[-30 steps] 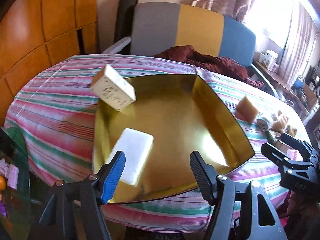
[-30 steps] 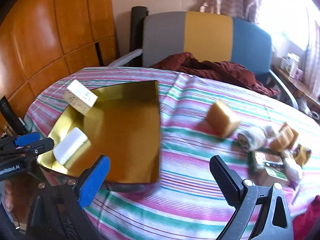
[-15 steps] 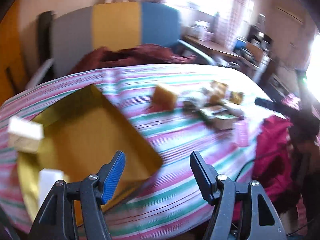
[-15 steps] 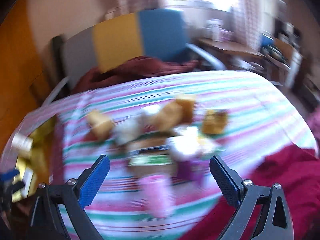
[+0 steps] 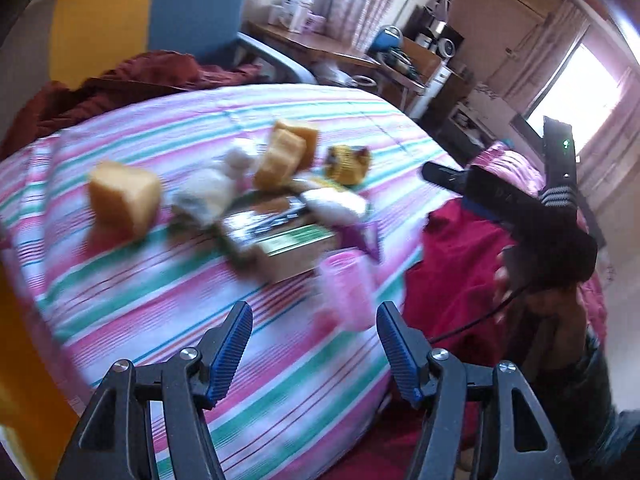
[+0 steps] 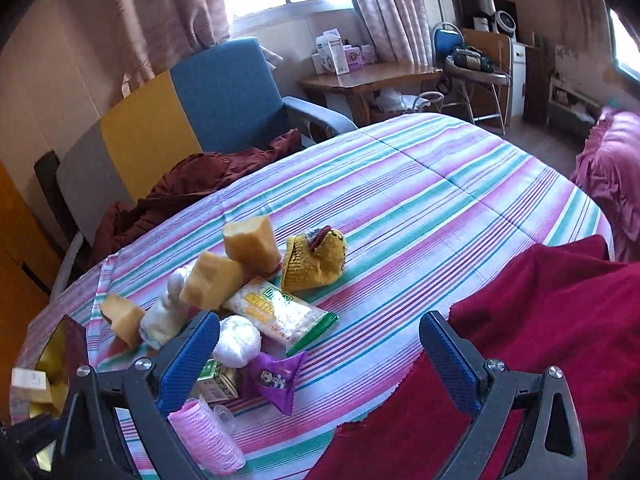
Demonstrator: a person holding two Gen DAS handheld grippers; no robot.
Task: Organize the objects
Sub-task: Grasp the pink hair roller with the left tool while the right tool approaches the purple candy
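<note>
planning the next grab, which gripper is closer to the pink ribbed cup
Right, though only narrowly. The pink ribbed cup lies right beside the right gripper's left finger. The left gripper faces the cup from just short of it.

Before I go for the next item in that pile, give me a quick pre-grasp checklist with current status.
1. Left gripper open and empty: ok.
2. Right gripper open and empty: ok.
3. Pink ribbed plastic roller nearest the edge, nothing on top: ok.
4. Purple triangular snack packet separate from the white round bundle: not ok, touching.
5. Gold tray reachable for drop-off: cannot tell, only a corner shows.
6. Left view sharp enough to aim: not ok, blurred.
</note>
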